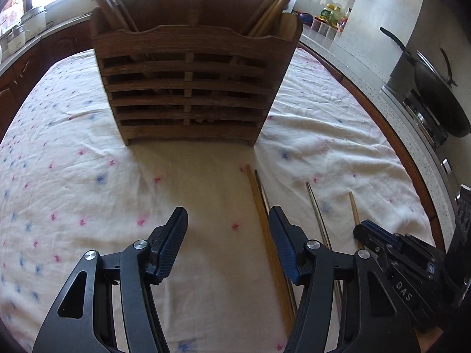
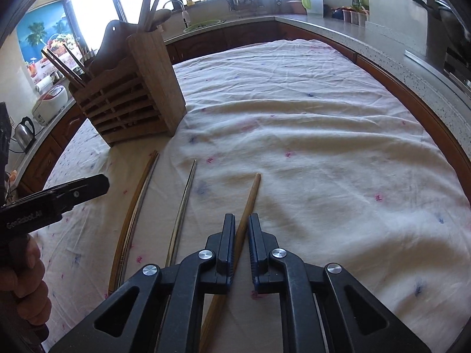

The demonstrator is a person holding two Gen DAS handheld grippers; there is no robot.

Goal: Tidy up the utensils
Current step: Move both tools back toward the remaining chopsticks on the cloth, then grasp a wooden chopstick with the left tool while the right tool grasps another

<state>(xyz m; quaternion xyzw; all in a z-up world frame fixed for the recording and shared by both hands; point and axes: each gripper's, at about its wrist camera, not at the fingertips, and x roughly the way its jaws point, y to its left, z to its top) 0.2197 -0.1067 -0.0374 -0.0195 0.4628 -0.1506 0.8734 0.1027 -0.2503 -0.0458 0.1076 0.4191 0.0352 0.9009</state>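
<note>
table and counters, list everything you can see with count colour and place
utensil holder: one, brown wood, slatted, far end of the cloth, sticks standing in both compartments
loose chopsticks: four; a wooden and a dark one side by side, one thin metallic, one light wood
tablecloth: one, white with pink and blue marks
wok: one, black, on the stove
kettle: one, steel, counter
rice cooker: one, white, counter
left gripper: open above bare cloth
right gripper: narrowly open around the light wooden chopstick

My table (image 2: 435,158) wears a dotted white cloth (image 2: 294,117); on it stand a wooden holder (image 1: 188,88) far and chopsticks (image 2: 182,203) near.
</note>
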